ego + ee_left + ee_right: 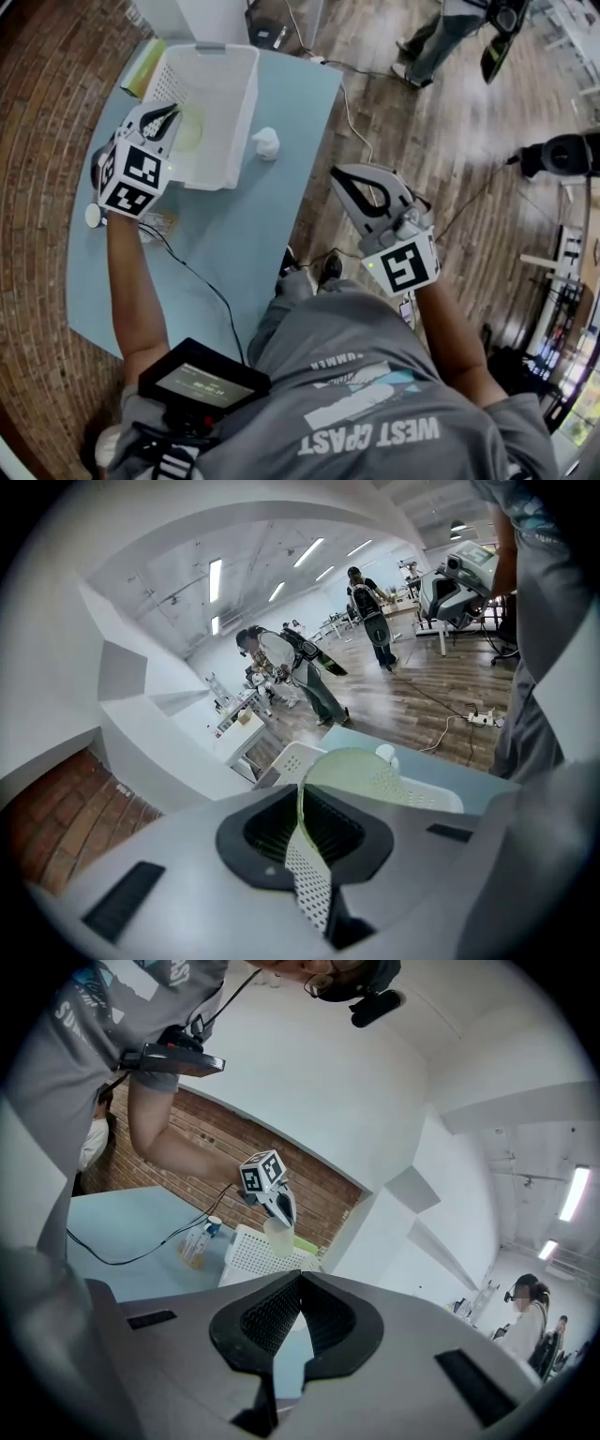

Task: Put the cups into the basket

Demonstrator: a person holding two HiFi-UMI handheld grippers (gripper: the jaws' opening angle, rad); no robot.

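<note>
A pale blue rectangular desk point(281, 206) stands on brown wooden plank floor point(422, 141), a red brick wall point(323, 1185) left of it, bright ceiling strip lights point(215, 578) overhead.

The pale blue counter point(244, 234) carries a white basket point(234, 103) at 11 o'clock, a white cup point(267, 143) at the basket's 3 o'clock, and a small bottle point(157, 223) at 9.

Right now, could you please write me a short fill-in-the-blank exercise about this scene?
The ____ hand-held gripper grips a pale green translucent plastic cup over the white perforated plastic basket.
The right hand-held gripper, jaws shut, holds ____.
A small white cup sits on the light ____ table.
Missing words: left; nothing; blue.
</note>
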